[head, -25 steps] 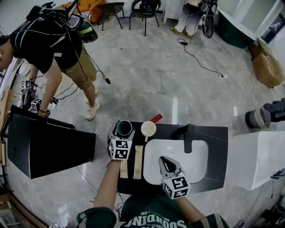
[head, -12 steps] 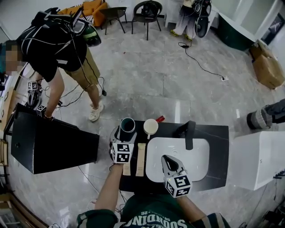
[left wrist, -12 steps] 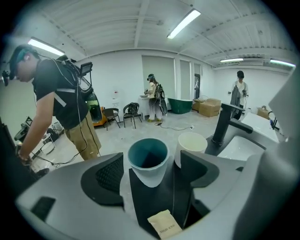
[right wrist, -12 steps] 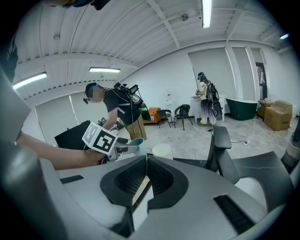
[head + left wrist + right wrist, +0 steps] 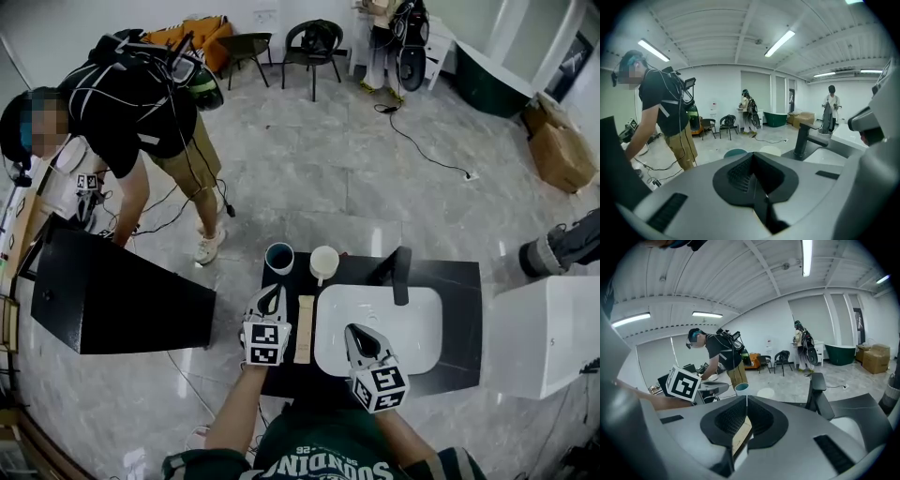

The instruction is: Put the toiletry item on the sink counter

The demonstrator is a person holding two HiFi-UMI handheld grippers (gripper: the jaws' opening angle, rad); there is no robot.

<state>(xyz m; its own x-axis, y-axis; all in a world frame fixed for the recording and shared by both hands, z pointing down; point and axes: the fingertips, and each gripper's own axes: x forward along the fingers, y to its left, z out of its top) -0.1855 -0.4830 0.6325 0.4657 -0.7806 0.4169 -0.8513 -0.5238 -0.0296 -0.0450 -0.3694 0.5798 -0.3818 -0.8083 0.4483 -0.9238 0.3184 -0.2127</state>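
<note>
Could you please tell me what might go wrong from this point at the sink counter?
1. The shut, empty left claw hangs just short of the teal cup and white cup; pushing forward could tip them.
2. The flat tan toiletry item lies right beside the white basin's rim; a sideways brush from that claw may slide it in.

Blocked at the counter's (image 5: pixel 459 309) far-left corner by teal cup (image 5: pixel 279 258) and white cup (image 5: pixel 324 262), mid far edge by faucet (image 5: pixel 401 274); open over basin (image 5: pixel 375 323) and, seemingly, along right edge.
</note>
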